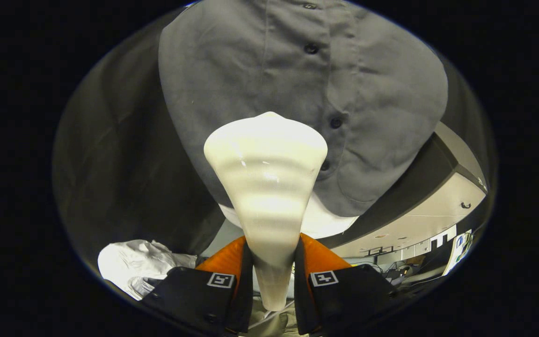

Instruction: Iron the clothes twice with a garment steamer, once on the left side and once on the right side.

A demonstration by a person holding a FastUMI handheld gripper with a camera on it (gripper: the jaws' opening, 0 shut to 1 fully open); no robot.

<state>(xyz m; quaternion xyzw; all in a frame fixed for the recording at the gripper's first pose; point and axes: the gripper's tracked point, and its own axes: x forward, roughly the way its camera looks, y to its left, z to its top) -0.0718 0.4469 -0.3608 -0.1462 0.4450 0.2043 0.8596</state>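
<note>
A grey button-up shirt [260, 84] hangs ahead of me against the dark booth wall, its button placket [339, 103] running down right of the middle. My gripper [273, 267] is shut on the narrow handle of a cream garment steamer [267, 173]. The steamer widens away from the fingers, and its broad head sits close to the shirt's lower part, just left of the placket. Whether the head touches the cloth I cannot tell. A white layer [325, 222] shows under the shirt's hem.
A crumpled white cloth [138, 264] lies beside the fingers on the left. To the right, beyond the booth wall's edge, a room with a pale ceiling [428, 215] and some furniture opens up.
</note>
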